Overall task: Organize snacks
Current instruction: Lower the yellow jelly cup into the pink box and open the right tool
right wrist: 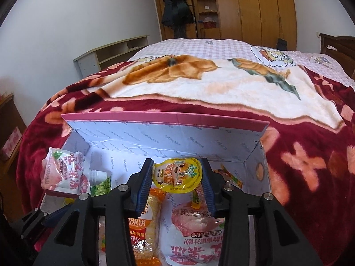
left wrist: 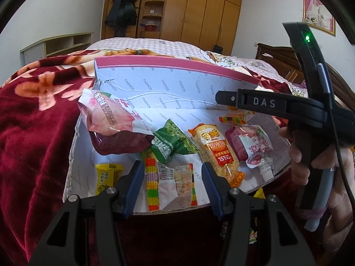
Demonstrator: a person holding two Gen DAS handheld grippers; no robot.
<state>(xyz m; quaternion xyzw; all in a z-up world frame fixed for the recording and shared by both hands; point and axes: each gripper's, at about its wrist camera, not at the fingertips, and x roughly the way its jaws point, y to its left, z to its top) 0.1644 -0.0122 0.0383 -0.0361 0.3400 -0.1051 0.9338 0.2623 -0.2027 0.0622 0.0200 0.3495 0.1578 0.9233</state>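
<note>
One box (right wrist: 177,137) sits on the bed (right wrist: 221,88). The right hand-held gripper (right wrist: 177,177) has one yellow jelly cup (right wrist: 177,175) between its partly open fingers, over the box. The left hand-held gripper (left wrist: 170,177) hangs half open, empty, over two pink pouches.

Evenly lit by soft, diffuse daylight; source direction not determinable. Strong fisheye distortion in both views, with black vignette at the corners and walls bowed. Sharp focus on mid-range; slight softness on gripper arms nearest the lens. Mild glare on glossy snack wrappers (left wrist: 218,153). Soft shadow inside the cardboard box (right wrist: 168,141). No motion blur visible.
</note>
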